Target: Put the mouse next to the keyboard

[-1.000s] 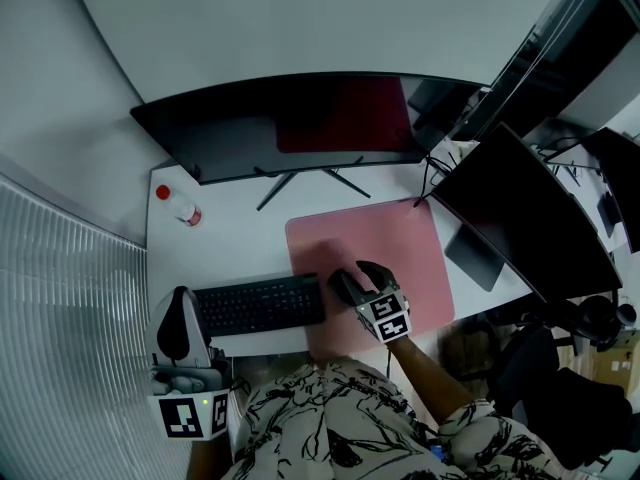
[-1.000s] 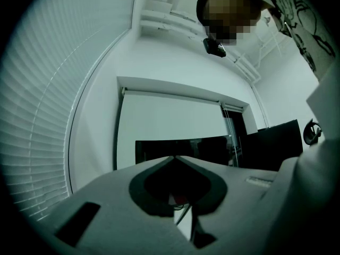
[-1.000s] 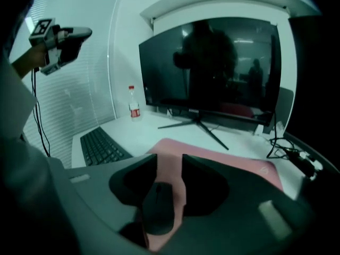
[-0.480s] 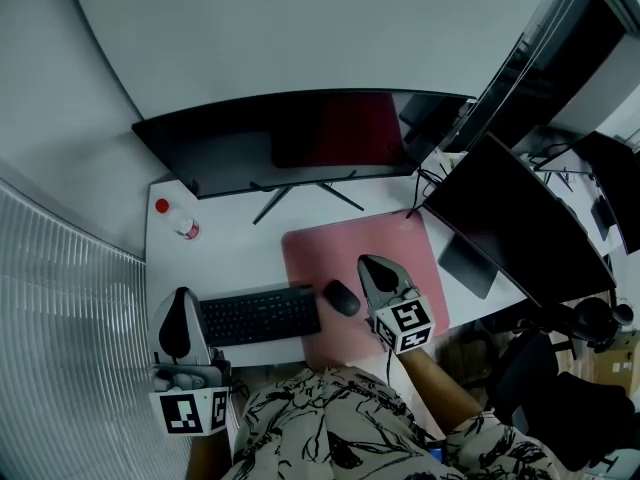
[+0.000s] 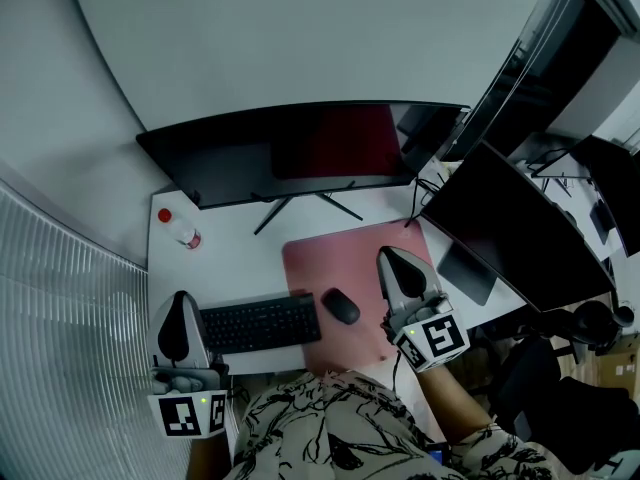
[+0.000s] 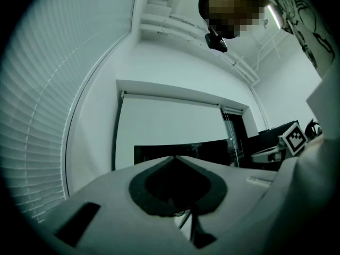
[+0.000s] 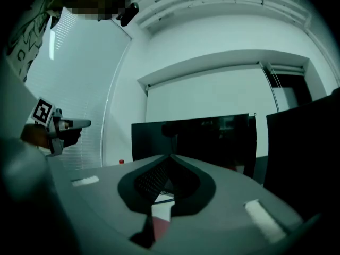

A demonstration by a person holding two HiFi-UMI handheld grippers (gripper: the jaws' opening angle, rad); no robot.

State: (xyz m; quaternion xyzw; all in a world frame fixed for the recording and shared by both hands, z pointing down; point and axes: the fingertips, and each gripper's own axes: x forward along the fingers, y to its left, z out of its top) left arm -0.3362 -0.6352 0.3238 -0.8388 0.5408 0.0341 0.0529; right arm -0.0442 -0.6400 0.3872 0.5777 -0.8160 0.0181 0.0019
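**A:** Head view first: where's the mouse [image 5: 341, 306]?
**B:** Lying on the pink desk mat [image 5: 350, 253], near its left edge, just beside the right end of the black keyboard [image 5: 259, 323] and not touching it. No tongs on it.
**A:** And the right tongs [image 5: 386, 255]?
**B:** Held over the mat, right of the mouse and clear of it, clenched and empty. The left tongs [image 5: 181, 296] hang off the keyboard's left end, at the worktop [image 5: 225, 253] edge, also clenched on nothing.
**A:** Anything else?
**B:** A wide monitor [image 5: 300, 148] at the back, a red-capped bottle [image 5: 180, 226] near its left end, and a second dark screen [image 5: 510, 228] on the right.
**A:** Left gripper view?
**B:** Jaw tips meet with nothing between them, and the monitor sits beyond.
**A:** Right gripper view?
**B:** Tips pressed together there too. Through the opening behind them I see keyboard keys and a strip of pink mat, with the left tongs off to the left
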